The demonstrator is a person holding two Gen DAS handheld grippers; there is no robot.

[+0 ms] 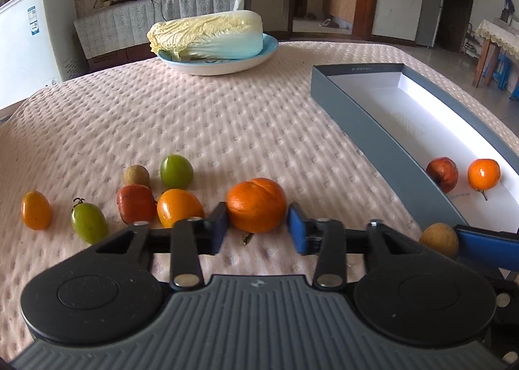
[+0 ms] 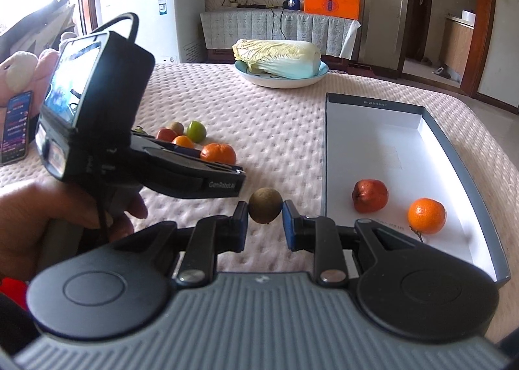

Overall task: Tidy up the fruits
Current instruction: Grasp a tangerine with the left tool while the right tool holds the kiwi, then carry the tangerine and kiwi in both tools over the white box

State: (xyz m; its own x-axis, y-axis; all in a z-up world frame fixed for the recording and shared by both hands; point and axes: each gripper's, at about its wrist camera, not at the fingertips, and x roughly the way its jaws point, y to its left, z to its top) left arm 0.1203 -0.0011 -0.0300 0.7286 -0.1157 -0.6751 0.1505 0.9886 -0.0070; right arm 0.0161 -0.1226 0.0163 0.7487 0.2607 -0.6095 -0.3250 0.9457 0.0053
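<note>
My left gripper has its blue pads on both sides of a tangerine on the pink table cover; they look closed on it. Left of it lie several small fruits: an orange one, a red one, green ones, a brown longan. My right gripper is shut on a brown longan, held just left of the grey box. The box holds a red fruit and a small orange.
A plate with a napa cabbage stands at the table's far side. A phone lies at the left edge. The left gripper body and the hand fill the left of the right wrist view.
</note>
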